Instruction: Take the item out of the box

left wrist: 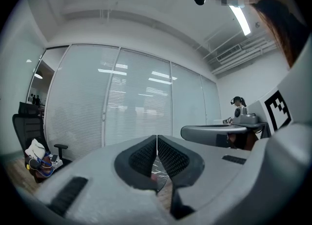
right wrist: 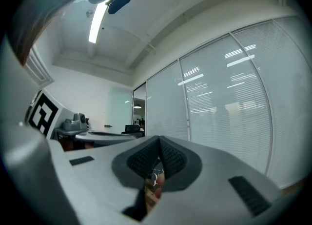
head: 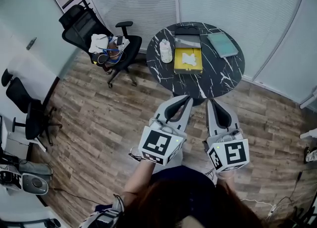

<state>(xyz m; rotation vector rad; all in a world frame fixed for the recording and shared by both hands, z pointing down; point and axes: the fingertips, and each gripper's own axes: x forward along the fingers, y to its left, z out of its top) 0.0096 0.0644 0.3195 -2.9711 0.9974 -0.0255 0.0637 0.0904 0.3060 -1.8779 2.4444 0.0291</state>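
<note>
Standing well short of bench (head: 225,76), nothing done: item (head: 188,59), seemingly white, sits in box (head: 177,68). Left tongs (head: 187,99) and right tongs (head: 210,101) pressed together, empty.

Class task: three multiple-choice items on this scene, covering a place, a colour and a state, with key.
1. Where is the yellow box? A on the floor; B on the round table; C on the chair.
2. What colour is the round table? A black, white-veined; B red; C plain white.
3. How are the left tongs and right tongs? A wide open; B gripping the box; C shut, empty.
Key: B, the box sits on it; A, dark marble shows; C, jaws meet, nothing between.
</note>
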